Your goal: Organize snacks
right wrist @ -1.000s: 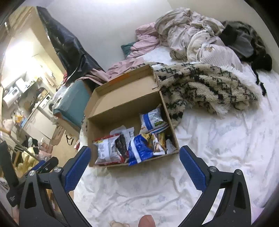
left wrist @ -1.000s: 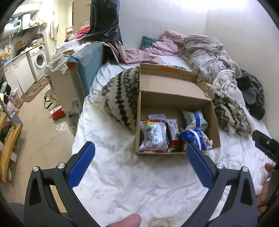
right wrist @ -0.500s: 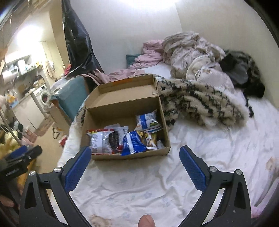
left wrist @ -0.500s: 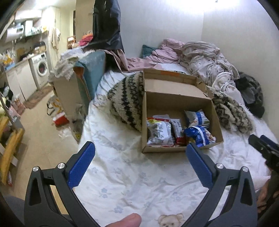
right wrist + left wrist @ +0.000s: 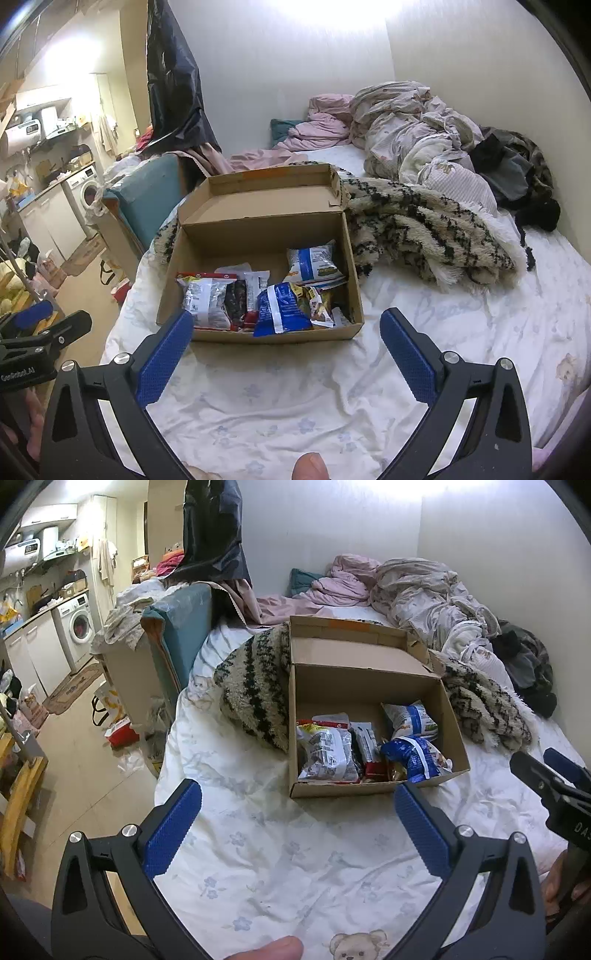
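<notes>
Both grippers hang empty over the bed (image 5: 258, 849), fingers wide apart: left gripper (image 5: 297, 808), right gripper (image 5: 286, 332). Just beyond the fingertips an open box (image 5: 255, 334) sits on the sheet, holding the snacks: a silver packet (image 5: 207, 302), a blue bag (image 5: 280, 310) and a white-blue bag (image 5: 314, 264). A shaggy blanket (image 5: 424, 229) lies against the box.

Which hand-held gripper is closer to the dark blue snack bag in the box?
Right, marginally. The right hand-held gripper hangs open straight before the dark blue snack bag; the left hand-held gripper, also open, sits back and leftward of it.
</notes>
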The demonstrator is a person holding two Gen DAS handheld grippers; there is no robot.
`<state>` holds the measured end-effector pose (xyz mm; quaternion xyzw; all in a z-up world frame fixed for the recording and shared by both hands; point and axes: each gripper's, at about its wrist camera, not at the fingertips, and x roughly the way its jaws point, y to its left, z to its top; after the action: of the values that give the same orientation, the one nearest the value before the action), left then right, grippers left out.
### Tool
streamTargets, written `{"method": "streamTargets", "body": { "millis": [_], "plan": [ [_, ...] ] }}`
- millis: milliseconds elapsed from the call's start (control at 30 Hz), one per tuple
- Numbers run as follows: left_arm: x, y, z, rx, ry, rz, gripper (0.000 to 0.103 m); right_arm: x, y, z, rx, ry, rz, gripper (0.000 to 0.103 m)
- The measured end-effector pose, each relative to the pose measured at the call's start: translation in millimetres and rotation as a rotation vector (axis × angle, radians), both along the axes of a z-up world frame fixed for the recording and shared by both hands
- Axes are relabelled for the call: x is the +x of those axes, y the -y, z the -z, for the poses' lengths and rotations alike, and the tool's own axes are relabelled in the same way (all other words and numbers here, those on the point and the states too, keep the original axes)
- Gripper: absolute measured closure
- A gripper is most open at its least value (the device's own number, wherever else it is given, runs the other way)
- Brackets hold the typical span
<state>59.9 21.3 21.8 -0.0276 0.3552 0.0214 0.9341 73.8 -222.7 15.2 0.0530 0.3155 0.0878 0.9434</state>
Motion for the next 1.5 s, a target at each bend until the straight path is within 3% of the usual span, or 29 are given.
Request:
{"method": "streamTargets", "body": {
  "millis": [1500],
  "plan": [
    [-1, 8, 1, 0.011, 0.007, 0.029, 0.0, 5, 4, 5, -0.022, -0.028, 0.027, 0.0]
  ]
}}
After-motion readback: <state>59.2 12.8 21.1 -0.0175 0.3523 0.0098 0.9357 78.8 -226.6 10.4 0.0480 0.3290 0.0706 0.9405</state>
